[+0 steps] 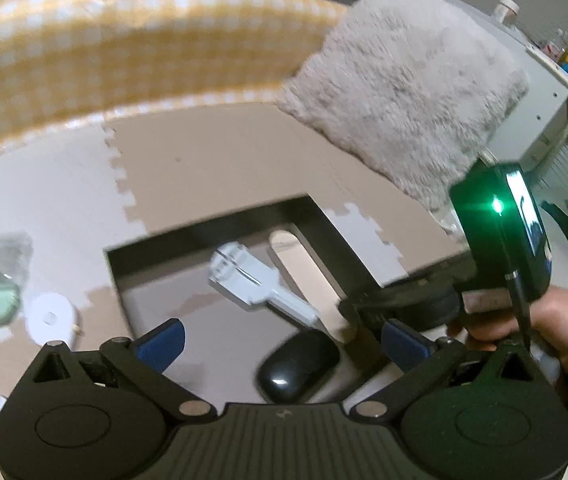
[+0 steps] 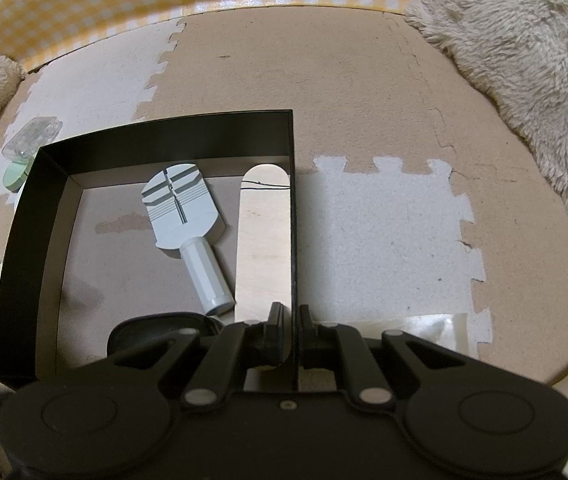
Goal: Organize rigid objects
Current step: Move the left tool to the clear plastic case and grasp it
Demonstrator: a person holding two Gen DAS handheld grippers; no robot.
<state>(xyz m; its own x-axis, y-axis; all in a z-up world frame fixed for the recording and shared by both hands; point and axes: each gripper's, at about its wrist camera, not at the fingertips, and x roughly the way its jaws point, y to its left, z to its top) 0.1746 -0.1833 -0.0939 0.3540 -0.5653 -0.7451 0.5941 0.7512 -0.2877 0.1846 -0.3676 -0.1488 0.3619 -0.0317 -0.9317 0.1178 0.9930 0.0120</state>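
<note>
The box (image 2: 163, 136) sits on the mat (image 2: 384, 220). In it, the stick (image 2: 263, 240) lies along the right wall, the tool (image 2: 183, 216) just left of it with its handle toward the camera, and the mouse (image 1: 298, 366) at the near side, by the tool's handle end. The right gripper (image 2: 292, 320) straddles the right wall, one finger inside, one outside. Left of the box lie a disc (image 1: 52, 316) and a case (image 2: 29, 146). A cushion (image 2: 524, 60) lies far right, a checked cloth (image 2: 123, 4) behind.
</note>
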